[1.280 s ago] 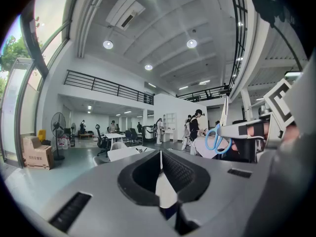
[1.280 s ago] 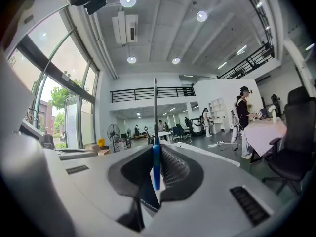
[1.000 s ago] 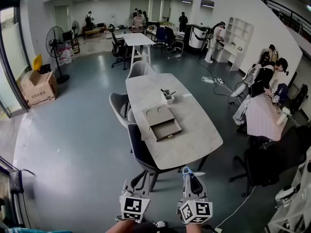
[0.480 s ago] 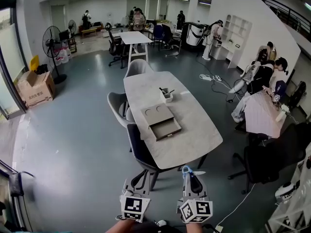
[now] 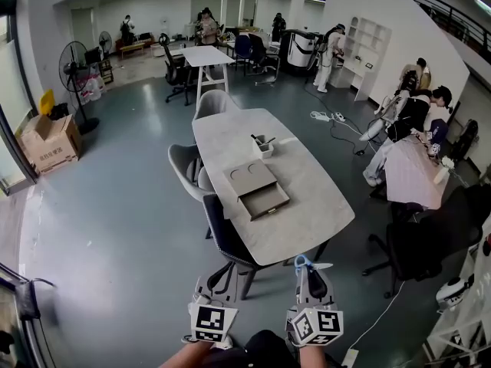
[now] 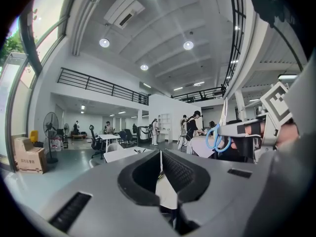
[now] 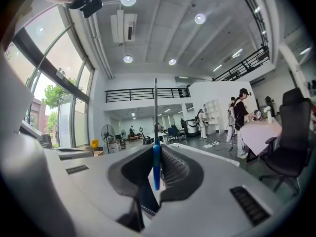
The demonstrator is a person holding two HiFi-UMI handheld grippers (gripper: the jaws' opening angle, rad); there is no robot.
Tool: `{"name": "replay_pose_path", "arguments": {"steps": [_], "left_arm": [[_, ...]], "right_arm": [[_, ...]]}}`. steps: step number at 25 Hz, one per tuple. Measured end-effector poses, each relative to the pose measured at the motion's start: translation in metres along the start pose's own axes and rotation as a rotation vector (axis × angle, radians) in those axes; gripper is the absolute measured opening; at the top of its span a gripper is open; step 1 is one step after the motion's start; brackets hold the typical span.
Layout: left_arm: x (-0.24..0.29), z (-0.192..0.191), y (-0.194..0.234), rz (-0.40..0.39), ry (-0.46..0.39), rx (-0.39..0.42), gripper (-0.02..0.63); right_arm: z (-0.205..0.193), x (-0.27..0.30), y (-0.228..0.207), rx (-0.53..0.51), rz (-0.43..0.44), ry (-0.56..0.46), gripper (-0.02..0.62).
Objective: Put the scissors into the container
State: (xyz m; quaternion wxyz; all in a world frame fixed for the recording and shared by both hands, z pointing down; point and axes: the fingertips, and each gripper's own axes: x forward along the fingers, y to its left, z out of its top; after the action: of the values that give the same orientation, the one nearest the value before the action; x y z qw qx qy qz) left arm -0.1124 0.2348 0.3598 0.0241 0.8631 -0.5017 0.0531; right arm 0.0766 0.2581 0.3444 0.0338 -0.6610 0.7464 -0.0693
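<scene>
Head view:
- The left gripper (image 5: 216, 280) and the right gripper (image 5: 308, 273) sit side by side at the bottom centre of the frame, both pointing toward the near end of the table (image 5: 311, 205).
- The scissors (image 5: 304, 263) are in the right gripper. Their blue handle loops project past the jaw tips and a light blade shows to the right of the loops.
- The scissors lie just short of the table's near edge, well apart from the container (image 5: 265, 149).
- The container is a small white open box standing upright on the far half of the table, above centre frame, with dark sticks leaning in it.
- A grey drawer box (image 5: 257, 191) with its drawer pulled out lies at mid-table, between the container and the grippers.
- 2 chairs (image 5: 186, 176) stand along the table's left side.

Left gripper view:
- The left gripper (image 6: 160, 158) has its 2 jaws pressed together, with nothing between them.
- At right of frame, the right gripper (image 6: 243, 130) carries the scissors (image 6: 216, 138), their blue loops facing left.

Right gripper view:
- The right gripper (image 7: 157, 158) is pinched onto the scissors (image 7: 155, 147).
- The blue handle sits edge-on between the ribbed pads, and the thin blade stands straight up to mid-frame.
</scene>
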Motion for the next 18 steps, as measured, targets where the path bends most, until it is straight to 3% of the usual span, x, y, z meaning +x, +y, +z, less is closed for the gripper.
{"name": "replay_pose_path", "arguments": {"steps": [7, 18], "left_arm": [[0.014, 0.000, 0.010, -0.029, 0.000, 0.012, 0.021], [0.085, -0.002, 0.026, -0.033, 0.017, 0.008, 0.021]], "right_arm": [[-0.001, 0.014, -0.004, 0.013, -0.042, -0.009, 0.037], [-0.009, 0.081, -0.032, 0.025, -0.042, 0.010, 0.037]]}}
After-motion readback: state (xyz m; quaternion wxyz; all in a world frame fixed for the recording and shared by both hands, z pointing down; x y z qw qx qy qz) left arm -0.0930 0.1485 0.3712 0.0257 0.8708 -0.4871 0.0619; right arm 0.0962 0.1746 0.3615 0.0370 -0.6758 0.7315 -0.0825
